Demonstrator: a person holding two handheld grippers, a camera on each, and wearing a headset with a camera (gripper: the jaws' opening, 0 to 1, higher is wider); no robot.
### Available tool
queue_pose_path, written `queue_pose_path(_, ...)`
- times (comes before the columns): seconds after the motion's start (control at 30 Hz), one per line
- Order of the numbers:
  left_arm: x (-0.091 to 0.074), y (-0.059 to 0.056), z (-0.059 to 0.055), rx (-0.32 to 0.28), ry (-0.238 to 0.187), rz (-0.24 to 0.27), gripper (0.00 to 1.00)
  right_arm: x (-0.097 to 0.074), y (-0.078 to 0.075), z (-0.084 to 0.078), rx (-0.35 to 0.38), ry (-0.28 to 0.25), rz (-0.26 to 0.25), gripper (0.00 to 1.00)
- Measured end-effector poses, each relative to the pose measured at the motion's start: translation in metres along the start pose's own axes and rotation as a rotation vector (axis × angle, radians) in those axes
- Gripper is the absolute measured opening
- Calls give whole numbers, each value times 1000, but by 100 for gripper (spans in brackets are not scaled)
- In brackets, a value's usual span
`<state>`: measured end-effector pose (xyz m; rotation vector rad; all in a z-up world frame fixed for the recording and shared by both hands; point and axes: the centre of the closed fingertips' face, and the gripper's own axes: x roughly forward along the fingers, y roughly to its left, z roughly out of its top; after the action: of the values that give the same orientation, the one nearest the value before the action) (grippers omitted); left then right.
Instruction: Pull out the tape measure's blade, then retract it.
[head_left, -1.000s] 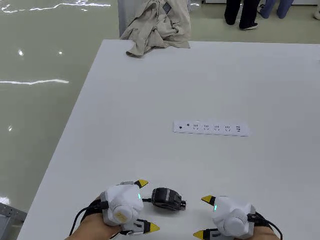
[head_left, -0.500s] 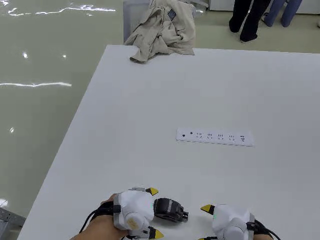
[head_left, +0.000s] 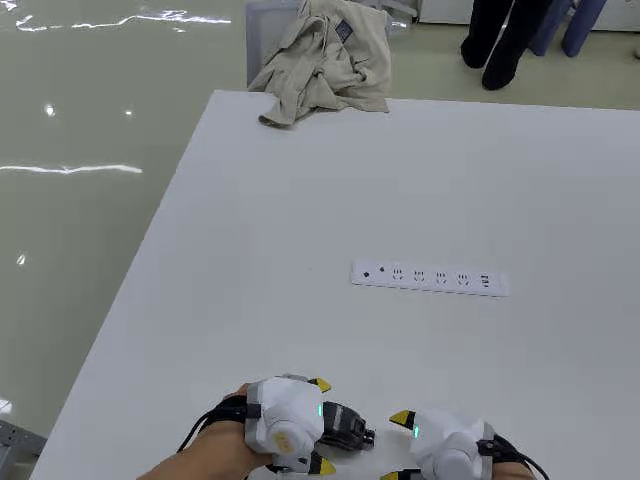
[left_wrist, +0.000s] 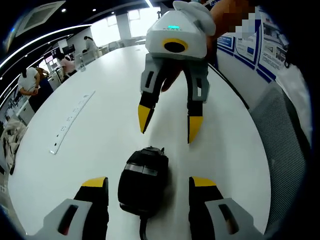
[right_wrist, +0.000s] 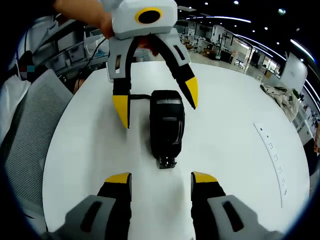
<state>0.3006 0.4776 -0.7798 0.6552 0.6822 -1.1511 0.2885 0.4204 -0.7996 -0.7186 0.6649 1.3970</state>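
Note:
A black tape measure (head_left: 347, 425) lies on the white table (head_left: 300, 220) near its front edge, blade retracted. My left gripper (head_left: 322, 425) is open and straddles it from the left. In the left gripper view the case (left_wrist: 144, 180) sits between the yellow-tipped jaws, a gap on each side. My right gripper (head_left: 395, 447) is open, just right of it and apart from it. In the right gripper view the blade's end hook (right_wrist: 166, 162) points at my open right gripper (right_wrist: 161, 178), with the left gripper (right_wrist: 156, 102) around the case's far end. The right gripper (left_wrist: 169, 122) faces the left gripper view.
A white power strip (head_left: 428, 278) lies mid-table beyond the grippers. A beige jacket (head_left: 322, 55) hangs over a chair at the far edge. The table's left edge (head_left: 130, 290) drops to a glossy floor. A grey mesh chair (left_wrist: 280, 130) stands at the near side.
My left gripper has moved right, so its open jaws now stand around the tape measure instead of beside it. The right gripper has shifted slightly left. The tape measure has stayed put.

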Motion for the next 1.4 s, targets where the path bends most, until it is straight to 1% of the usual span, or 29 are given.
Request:
queue_pose_path(0.1,4,1,-2,13,9,-15,60,4,-1,-1,-11,3,8,47)
queue_pose_path(0.17,7,0,-3,23,11,-29,58,5,-2,-2,-32,4,13,42)
queue_pose_path(0.23,9,-1,-3,36,15,-36,58,7,-4,-1,-33,-1,16,38)
queue_pose_path(0.33,12,-1,-4,59,25,-44,58,11,-7,-1,-25,7,16,40)
queue_pose_path(0.4,15,0,-6,63,30,-46,57,13,-8,-2,-21,13,17,41)
queue_pose_path(0.47,17,2,-9,70,37,-41,54,14,-9,-4,-26,18,19,41)
queue_pose_path(0.53,17,3,-9,72,37,-39,51,16,-9,-5,-25,20,22,40)
queue_pose_path(0.67,19,3,-9,72,38,-44,50,18,-9,-5,-27,22,29,39)
queue_pose_path(0.73,20,3,-8,79,40,-49,48,19,-10,-4,-21,23,31,39)
queue_pose_path(0.9,23,4,-7,76,40,-51,47,24,-10,-2,-18,26,39,39)
queue_pose_path(1.0,24,5,-7,82,42,-52,43,28,-12,-4,-12,28,40,39)
queue_pose_path(1.1,25,6,-7,79,43,-50,42,31,-13,-3,1,25,38,40)
queue_pose_path(1.4,27,4,-7,80,47,-55,40,34,-13,-2,6,22,46,38)
